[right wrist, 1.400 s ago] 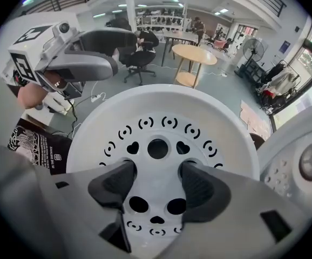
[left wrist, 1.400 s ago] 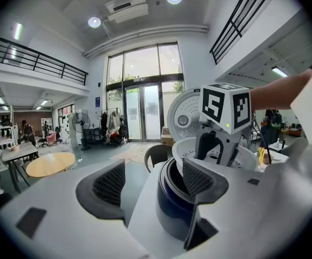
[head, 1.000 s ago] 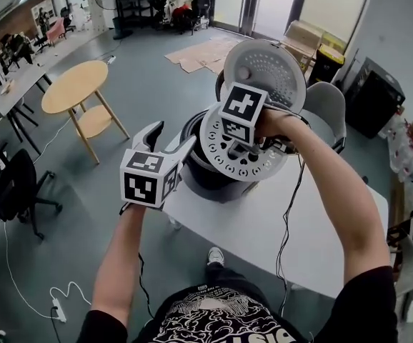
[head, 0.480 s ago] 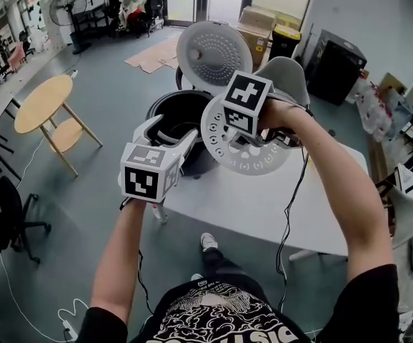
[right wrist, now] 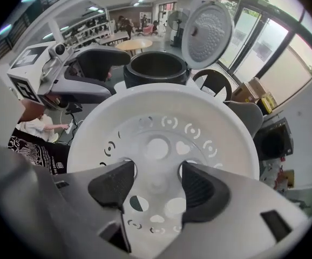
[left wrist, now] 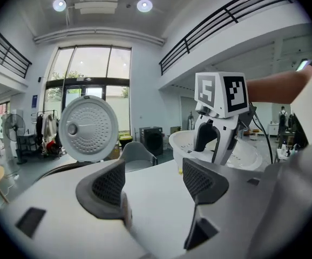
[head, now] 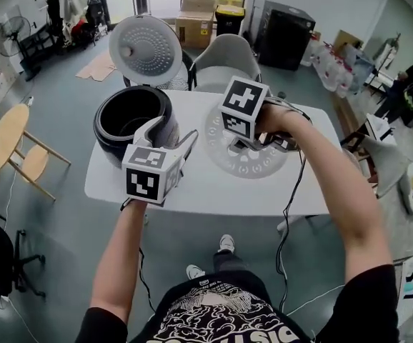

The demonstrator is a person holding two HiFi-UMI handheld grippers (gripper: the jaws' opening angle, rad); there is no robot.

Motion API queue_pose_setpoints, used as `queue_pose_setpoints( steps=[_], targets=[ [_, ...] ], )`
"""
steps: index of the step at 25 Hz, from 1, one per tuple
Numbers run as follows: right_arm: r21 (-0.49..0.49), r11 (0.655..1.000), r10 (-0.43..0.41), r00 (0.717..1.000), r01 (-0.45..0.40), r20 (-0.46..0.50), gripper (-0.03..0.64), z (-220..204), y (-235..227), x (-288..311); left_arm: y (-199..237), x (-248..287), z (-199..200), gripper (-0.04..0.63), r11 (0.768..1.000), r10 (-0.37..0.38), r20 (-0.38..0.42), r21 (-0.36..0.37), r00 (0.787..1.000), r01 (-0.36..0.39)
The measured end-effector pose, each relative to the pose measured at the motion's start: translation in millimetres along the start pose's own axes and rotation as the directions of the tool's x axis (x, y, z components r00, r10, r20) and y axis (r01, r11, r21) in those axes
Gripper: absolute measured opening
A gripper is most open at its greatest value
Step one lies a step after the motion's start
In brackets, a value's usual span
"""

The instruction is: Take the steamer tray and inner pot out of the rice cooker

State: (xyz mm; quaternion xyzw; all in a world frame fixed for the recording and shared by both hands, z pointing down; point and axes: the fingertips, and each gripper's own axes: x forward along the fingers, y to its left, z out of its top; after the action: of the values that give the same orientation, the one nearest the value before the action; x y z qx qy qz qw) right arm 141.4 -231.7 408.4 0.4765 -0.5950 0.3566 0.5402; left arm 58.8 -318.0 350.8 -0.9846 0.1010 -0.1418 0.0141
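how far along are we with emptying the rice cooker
Done: the steamer tray is out of the rice cooker. In hand: the right gripper has its jaws closed on the tray over the white table, not yet let go. Left: the inner pot sits in the cooker, lid up; the left gripper is open and empty.

Open lab-like hall: mezzanine railing, tall glass doors, cardboard boxes, standing fan.

Got the rice cooker on the table's left end, lid up behind it, steamer tray over the middle, chair behind, round side table off left.
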Motion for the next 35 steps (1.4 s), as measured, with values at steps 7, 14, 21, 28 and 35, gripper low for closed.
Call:
queue_pose_setpoints(
  steps=[7,14,21,28,35],
  targets=[
    [0.158,0.987,0.002,1.000,0.002,-0.022,0.293,-128.4,-43.8,-10.4,-105.3,69.2,32.0,0.328,0.989,-0.139,-0.012,0.042,0.990,0.140],
    [0.276,0.961,0.003,0.999,0.008,-0.039,0.293,-297.0,-117.8,-3.2,-254.7,176.3,51.1,0.328,0.967,-0.244,-0.019,0.067,0.970,0.244],
    [0.349,0.937,0.022,0.999,-0.004,-0.048,0.293,-412.9,-180.3,-0.9,-359.2,261.5,69.8,0.328,0.948,-0.309,-0.039,0.067,0.950,0.311],
    [0.377,0.926,0.028,0.999,-0.016,-0.027,0.294,-492.9,-243.1,39.6,-428.6,347.1,52.0,0.328,0.942,-0.329,-0.100,0.037,0.939,0.334],
    [0.331,0.943,0.042,0.999,-0.036,-0.011,0.295,-538.8,-284.2,102.9,-468.7,410.3,16.1,0.328,0.950,-0.305,-0.163,0.017,0.938,0.311]
  ],
)
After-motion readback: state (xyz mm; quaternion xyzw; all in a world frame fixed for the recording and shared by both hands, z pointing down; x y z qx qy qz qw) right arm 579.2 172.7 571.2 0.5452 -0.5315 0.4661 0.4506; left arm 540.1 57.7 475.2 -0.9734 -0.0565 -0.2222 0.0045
